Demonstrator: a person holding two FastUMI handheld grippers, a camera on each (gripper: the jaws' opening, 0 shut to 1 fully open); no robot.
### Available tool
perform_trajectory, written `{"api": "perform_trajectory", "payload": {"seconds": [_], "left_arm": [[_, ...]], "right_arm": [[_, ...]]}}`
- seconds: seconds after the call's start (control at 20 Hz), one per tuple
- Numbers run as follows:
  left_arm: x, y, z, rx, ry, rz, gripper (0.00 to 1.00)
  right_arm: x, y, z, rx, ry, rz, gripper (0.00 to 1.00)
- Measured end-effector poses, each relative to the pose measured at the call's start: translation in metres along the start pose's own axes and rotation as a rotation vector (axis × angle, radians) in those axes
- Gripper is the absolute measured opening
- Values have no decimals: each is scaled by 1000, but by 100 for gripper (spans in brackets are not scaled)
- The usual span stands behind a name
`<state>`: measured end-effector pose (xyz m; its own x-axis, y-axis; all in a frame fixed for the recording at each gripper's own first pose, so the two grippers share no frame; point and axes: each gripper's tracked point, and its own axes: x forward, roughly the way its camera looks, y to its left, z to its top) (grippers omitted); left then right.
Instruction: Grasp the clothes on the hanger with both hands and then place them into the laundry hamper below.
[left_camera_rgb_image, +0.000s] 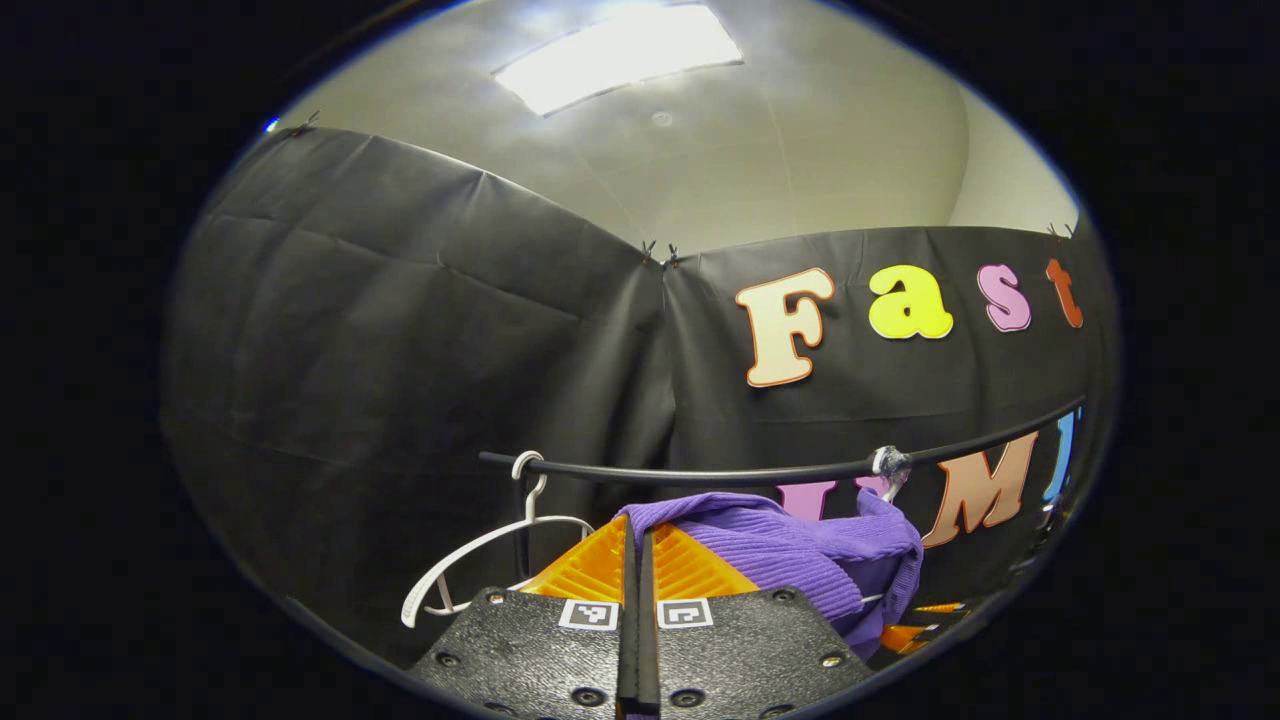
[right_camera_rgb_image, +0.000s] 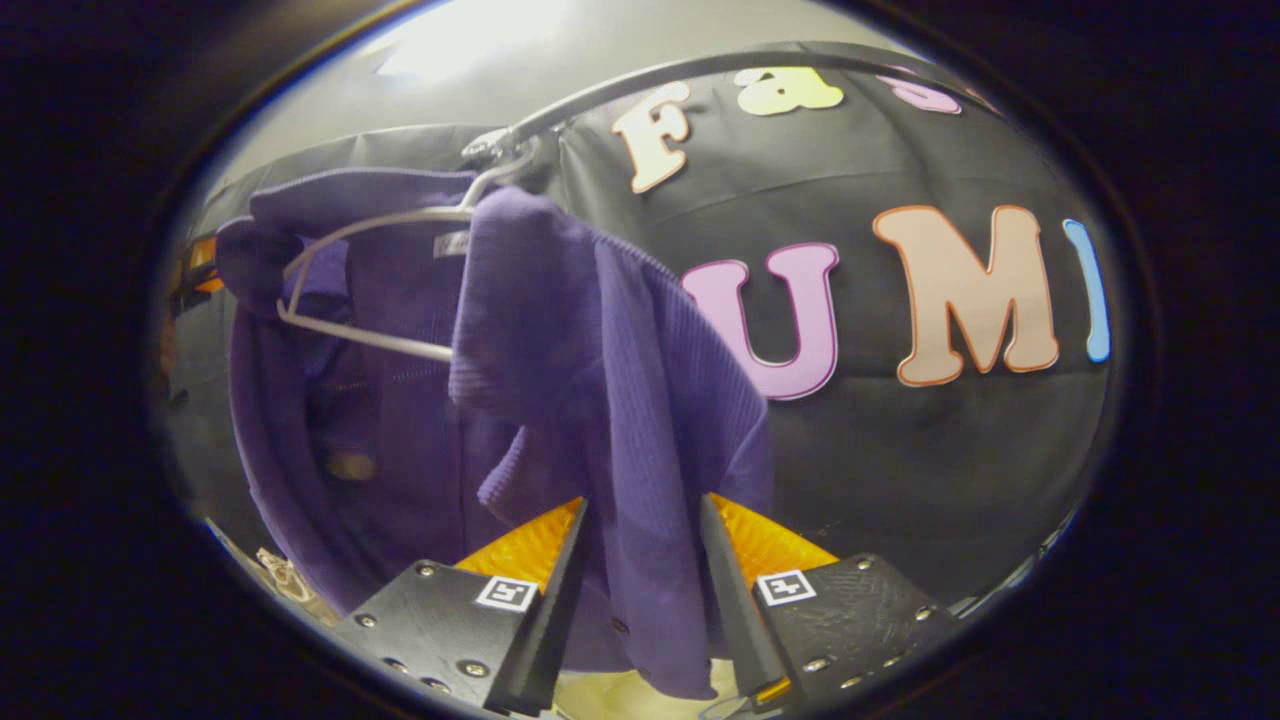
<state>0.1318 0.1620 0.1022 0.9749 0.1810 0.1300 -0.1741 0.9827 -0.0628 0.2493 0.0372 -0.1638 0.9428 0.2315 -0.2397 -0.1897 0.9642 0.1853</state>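
A: Starting at the left of the left gripper view, what hangs on the rail?

B: An empty white hanger (left_camera_rgb_image: 470, 560) hooked over the black rail (left_camera_rgb_image: 700, 472). Just to its right sit the left gripper's (left_camera_rgb_image: 637, 560) orange fingers (left_camera_rgb_image: 585, 568), pressed flat together with nothing between them.

A: And the clothes?

B: A purple knitted sweater (left_camera_rgb_image: 800, 560) is bunched just beyond and to the right of those fingertips, under the rail. Whether it touches them I cannot tell.

A: Now the right gripper view, left to right.

B: The purple sweater (right_camera_rgb_image: 600, 400) hangs from a second white hanger (right_camera_rgb_image: 370, 290), whose hook catches the rail (right_camera_rgb_image: 700, 70) at the top. The garment sits crooked: the back panel drapes at the left, while one shoulder and front fold fall forward toward the camera.

A: And the right gripper (right_camera_rgb_image: 640, 545)?

B: Its fingers (right_camera_rgb_image: 535, 545) stand apart, and the hanging fold of sweater drops down between them. The cloth fills the gap, yet the fingers look spread, not clamped.
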Motion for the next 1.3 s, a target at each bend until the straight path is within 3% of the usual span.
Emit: {"api": "perform_trajectory", "payload": {"seconds": [0.05,0.1,0.25,0.5,0.65,1.0,1.3], "left_arm": [[1,1,0,0,-3,1,0],[1,1,1,1,-4,1,0],[3,2,1,8,-5,4,0],[10,9,2,18,-12,14,0],[16,11,3,8,-17,15,0],[29,16,7,-33,-23,-3,0],[33,16,4,-32,-17,-16,0]], "right_arm": [[9,0,-9,-4,17,0,60],[19,-1,-17,3,37,0,65],[37,0,-35,40,88,4,60],[44,-8,-37,57,123,-35,6],[37,-18,-29,40,122,-71,6],[13,-61,42,43,-40,-203,6],[13,-58,35,34,-22,-179,6]]}}
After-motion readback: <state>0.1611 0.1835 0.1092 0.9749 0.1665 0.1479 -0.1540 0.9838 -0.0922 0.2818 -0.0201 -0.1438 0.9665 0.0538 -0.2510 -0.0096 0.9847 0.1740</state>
